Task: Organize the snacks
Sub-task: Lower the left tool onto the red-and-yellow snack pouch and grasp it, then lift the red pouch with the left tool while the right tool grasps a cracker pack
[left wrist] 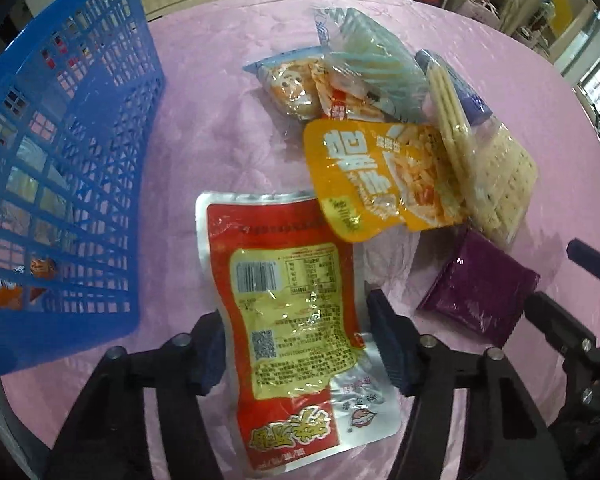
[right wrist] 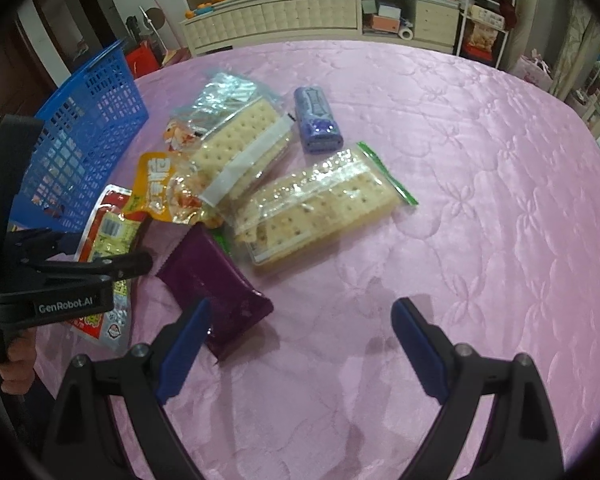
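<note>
Left wrist view: left gripper (left wrist: 296, 344) straddles the red snack pouch (left wrist: 284, 308), which lies flat on the pink tablecloth (left wrist: 220, 120) just right of the blue basket (left wrist: 60, 160). Fingers half closed around the pouch; the left pad (left wrist: 210, 360) looks at its edge, the right pad (left wrist: 388, 344) stands just clear, so no firm grip yet. Beyond the pouch: yellow packet (left wrist: 372, 176) overlapping its top corner, cracker packs (left wrist: 488, 168), purple packet (left wrist: 480, 292) to its right. Risk: the pouch is flat and glossy, so the pads may slide over it or pinch only the foil edge, and lifting could drag the yellow packet. Basket contents seen only through mesh, unreadable.

Right wrist view: right gripper (right wrist: 300, 344) wide open, holding nothing, over bare cloth just right of the purple packet (right wrist: 216, 292). Left gripper body covers much of the red pouch (right wrist: 108, 232). Purple tube-shaped pack (right wrist: 318, 120) beyond the crackers (right wrist: 320, 208); label too blurred to read. Basket (right wrist: 80, 140) cut off at left.
</note>
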